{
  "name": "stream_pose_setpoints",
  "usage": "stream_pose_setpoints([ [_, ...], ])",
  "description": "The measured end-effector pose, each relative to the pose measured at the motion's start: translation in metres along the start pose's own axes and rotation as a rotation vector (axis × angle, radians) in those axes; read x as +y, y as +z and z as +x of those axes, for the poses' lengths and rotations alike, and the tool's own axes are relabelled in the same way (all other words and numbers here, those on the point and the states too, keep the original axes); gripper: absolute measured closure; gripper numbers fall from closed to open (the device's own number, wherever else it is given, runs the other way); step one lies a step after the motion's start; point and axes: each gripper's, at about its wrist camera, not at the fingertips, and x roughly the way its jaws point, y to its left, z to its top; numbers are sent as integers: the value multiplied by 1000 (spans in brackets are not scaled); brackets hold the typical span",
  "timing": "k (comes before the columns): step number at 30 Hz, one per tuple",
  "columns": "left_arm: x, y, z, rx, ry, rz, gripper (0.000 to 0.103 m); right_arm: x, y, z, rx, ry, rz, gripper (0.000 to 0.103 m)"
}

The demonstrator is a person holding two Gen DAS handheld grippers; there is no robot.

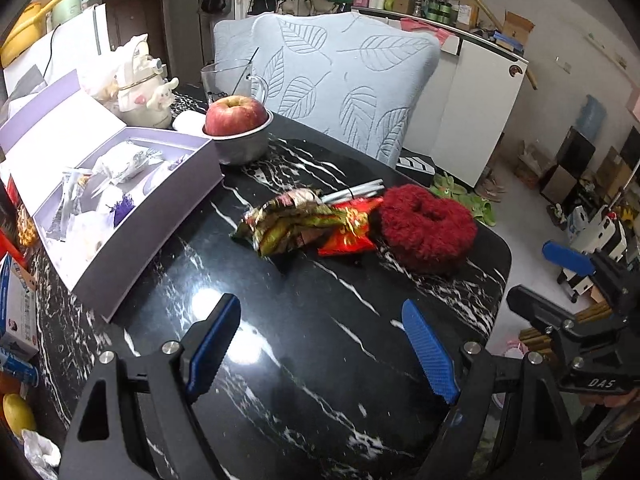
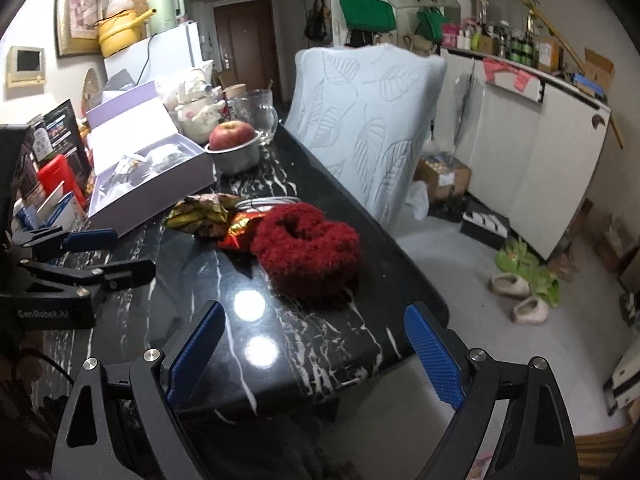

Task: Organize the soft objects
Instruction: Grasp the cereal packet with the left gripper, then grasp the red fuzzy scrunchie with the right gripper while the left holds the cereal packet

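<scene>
A fluffy dark red ring [image 1: 426, 226] [image 2: 306, 250] lies on the black marble table [image 1: 304, 344] [image 2: 320, 344] near its right edge. Left of the ring lie crumpled gold, green and red wrappers [image 1: 298, 222] [image 2: 208, 214]. My left gripper [image 1: 322, 350] hovers over the table in front of them, open and empty. My right gripper [image 2: 314, 354] stands open and empty above the table's front corner, short of the red ring. In the left wrist view the right gripper [image 1: 556, 276] shows beyond the table's right edge; in the right wrist view the left gripper [image 2: 108, 252] shows at the left.
An open lilac box [image 1: 120, 200] [image 2: 148, 176] holding small packets sits at the left. Behind it are an apple in a metal bowl [image 1: 238, 128] [image 2: 234, 148], a glass mug [image 1: 236, 80] and a white figurine [image 1: 142, 84]. A chair with a leaf-patterned cover [image 1: 340, 80] stands beyond the table.
</scene>
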Motion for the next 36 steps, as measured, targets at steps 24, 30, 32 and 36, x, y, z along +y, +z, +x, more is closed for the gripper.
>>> stream_pose_setpoints([
  [24, 40, 75, 100, 99, 15, -77, 20, -23, 46, 79, 45, 66, 48, 11],
  [30, 46, 69, 111, 136, -14, -104, 20, -20, 49, 88, 60, 100, 43, 11],
  [32, 49, 67, 114, 152, -17, -109, 20, -19, 49, 91, 64, 98, 34, 11],
  [36, 59, 60, 121, 190, -35, -156, 20, -17, 47, 95, 77, 99, 33, 11],
])
